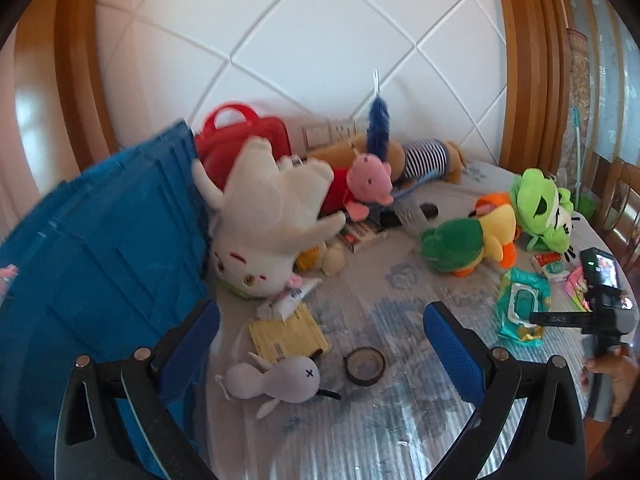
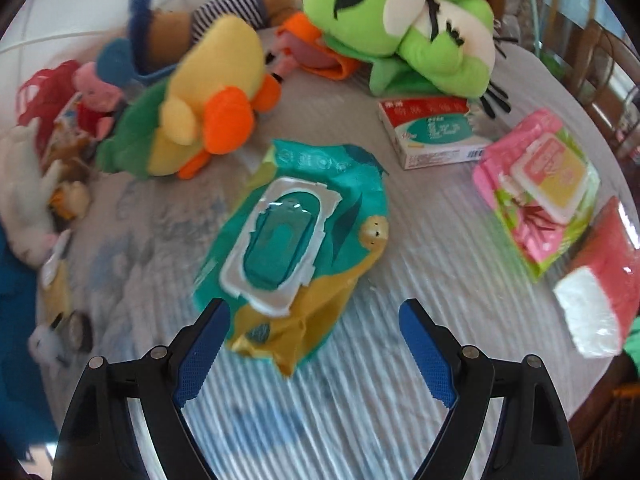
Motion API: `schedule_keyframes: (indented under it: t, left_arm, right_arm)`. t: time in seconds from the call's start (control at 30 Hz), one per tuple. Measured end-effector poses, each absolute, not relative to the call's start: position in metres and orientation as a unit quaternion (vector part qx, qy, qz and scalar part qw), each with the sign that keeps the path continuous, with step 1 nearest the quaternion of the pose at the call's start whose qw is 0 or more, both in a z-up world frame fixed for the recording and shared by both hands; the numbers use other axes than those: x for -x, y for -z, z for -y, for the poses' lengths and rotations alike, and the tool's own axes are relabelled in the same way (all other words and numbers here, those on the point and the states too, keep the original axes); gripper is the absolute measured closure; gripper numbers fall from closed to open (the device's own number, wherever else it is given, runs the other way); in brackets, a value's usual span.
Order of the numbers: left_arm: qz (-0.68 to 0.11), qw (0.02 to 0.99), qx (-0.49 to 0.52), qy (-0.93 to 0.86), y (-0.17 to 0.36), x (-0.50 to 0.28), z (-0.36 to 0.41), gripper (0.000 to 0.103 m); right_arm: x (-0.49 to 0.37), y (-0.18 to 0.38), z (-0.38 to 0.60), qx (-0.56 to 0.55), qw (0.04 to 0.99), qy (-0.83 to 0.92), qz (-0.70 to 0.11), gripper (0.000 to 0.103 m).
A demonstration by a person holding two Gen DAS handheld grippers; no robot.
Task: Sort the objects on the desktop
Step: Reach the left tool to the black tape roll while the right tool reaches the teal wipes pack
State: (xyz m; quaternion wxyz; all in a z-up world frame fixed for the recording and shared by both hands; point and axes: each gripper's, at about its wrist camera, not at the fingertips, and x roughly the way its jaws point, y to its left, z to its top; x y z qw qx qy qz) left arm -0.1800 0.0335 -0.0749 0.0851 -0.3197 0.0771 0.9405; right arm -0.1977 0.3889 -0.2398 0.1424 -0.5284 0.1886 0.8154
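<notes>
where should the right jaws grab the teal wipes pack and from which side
Probably the crumpled yellow-teal near end of the teal wipes pack, below the hard flip lid. The right gripper hangs open above that end, so come straight down and pinch across the width. The pack lies flat on the table; the loose, bunched film there offers a fold to catch, while the stiff lid would likely slip.

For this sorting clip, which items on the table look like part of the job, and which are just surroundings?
Part of the job:
- teal wet-wipe pack with white flip lid, just ahead of the open right gripper
- pink wet-wipe pack
- small grey plush rabbit
- black tape roll
- blue plastic crate

Surroundings:
- white diamond-panelled wall
- wooden chair
</notes>
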Motion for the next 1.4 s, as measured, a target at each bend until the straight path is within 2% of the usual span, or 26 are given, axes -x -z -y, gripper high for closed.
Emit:
schedule_keyframes:
  t: [0.13,0.3,0.53,0.63,0.67,0.73,1.03,1.1,1.17,1.2,1.23,1.4]
  left_arm:
    - [-0.078,0.081,0.337,-0.935,0.086,0.197,-0.04,0.0]
    - [-0.086,0.071,0.336,-0.935,0.094,0.207,-0.045,0.0]
    - [-0.071,0.041,0.371,-0.925,0.125,0.234,-0.035,0.0]
    - [-0.064,0.049,0.399,-0.913,0.148,0.244,-0.037,0.0]
    - [-0.063,0.057,0.409,-0.909,0.157,0.246,-0.04,0.0]
    - [-0.064,0.074,0.421,-0.902,0.173,0.248,-0.048,0.0]
    - [-0.101,0.143,0.465,-0.868,0.23,0.271,-0.095,0.0]
    - [-0.103,0.157,0.479,-0.858,0.244,0.277,-0.102,0.008]
    - [-0.107,0.161,0.492,-0.849,0.254,0.28,-0.104,0.032]
    - [-0.114,0.159,0.489,-0.85,0.258,0.28,-0.106,0.032]
    - [-0.122,0.158,0.486,-0.851,0.261,0.28,-0.107,0.038]
    - [-0.146,0.155,0.475,-0.854,0.26,0.275,-0.113,0.041]
  right_arm:
    - [0.213,0.256,-0.385,0.538,0.157,-0.81,-0.174,0.015]
    - [0.23,0.259,-0.383,0.529,0.16,-0.817,-0.165,0.007]
    - [0.243,0.269,-0.385,0.522,0.15,-0.817,-0.192,0.001]
    - [0.244,0.267,-0.383,0.518,0.134,-0.827,-0.174,0.008]
    - [0.245,0.266,-0.383,0.518,0.128,-0.829,-0.171,0.021]
    - [0.244,0.262,-0.383,0.517,0.114,-0.831,-0.168,0.029]
    - [0.25,0.262,-0.395,0.523,0.094,-0.831,-0.166,0.029]
    - [0.253,0.264,-0.4,0.524,0.09,-0.83,-0.167,0.029]
    - [0.255,0.263,-0.404,0.526,0.087,-0.829,-0.17,0.029]
    - [0.258,0.262,-0.404,0.526,0.086,-0.829,-0.171,0.029]
    - [0.26,0.262,-0.404,0.527,0.084,-0.828,-0.172,0.029]
    - [0.261,0.261,-0.409,0.527,0.082,-0.828,-0.176,0.029]
